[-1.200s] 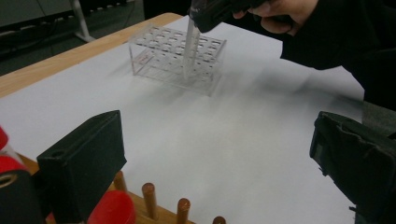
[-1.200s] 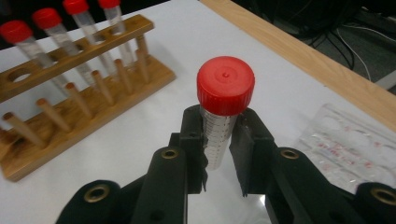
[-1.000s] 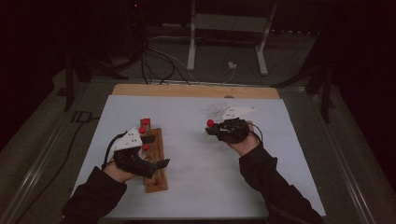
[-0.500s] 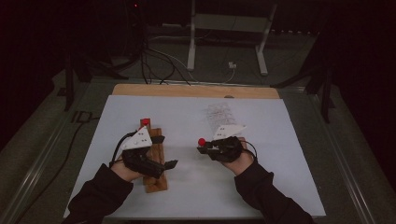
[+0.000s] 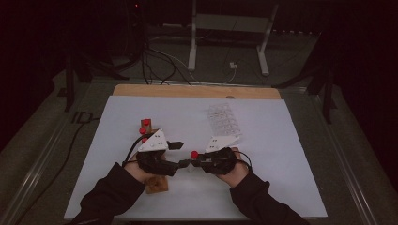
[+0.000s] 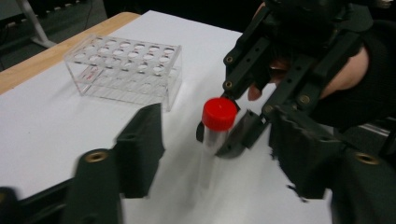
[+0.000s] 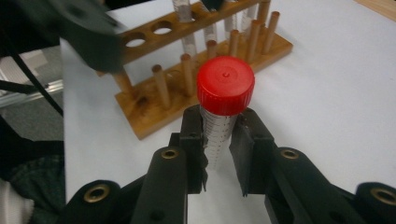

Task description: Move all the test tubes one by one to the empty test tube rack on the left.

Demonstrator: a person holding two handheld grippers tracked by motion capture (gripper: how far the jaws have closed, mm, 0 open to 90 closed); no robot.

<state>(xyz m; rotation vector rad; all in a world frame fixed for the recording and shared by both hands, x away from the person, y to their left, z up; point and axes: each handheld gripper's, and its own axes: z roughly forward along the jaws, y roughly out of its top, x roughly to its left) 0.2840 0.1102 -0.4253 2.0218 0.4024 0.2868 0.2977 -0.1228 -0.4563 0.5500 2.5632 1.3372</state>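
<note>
Right hand-held gripper (image 7: 219, 154) is what I start from: its jaws are pinched on the clear body of a red-capped tube (image 7: 224, 100), just under the cap, and I am holding that tube upright above the white bench (image 5: 281, 140), between my two hands near the front edge. Seen from the left gripper view, the same tube (image 6: 217, 123) stands between the jaws of my left hand-held gripper (image 6: 219, 154), which have just been closing in; they are about half spread and I cannot see either pad pressing on the glass yet, so I count that side as not gripping. My guess is that I am in the middle of a handover or a cap twist, with the second grip not yet made. Behind the tube, at my left, sits the wooden rack (image 7: 205, 79) with its pegs and holes; a few other tubes stand in it, two of their red caps (image 5: 146, 123) showing from above. Farther out on my right lies the clear plastic rack (image 6: 123, 70), and every hole I can make out in it looks empty. So as I judge it, one tube is out and in hand, nothing is placed in the clear rack, and most of the work is left
</note>
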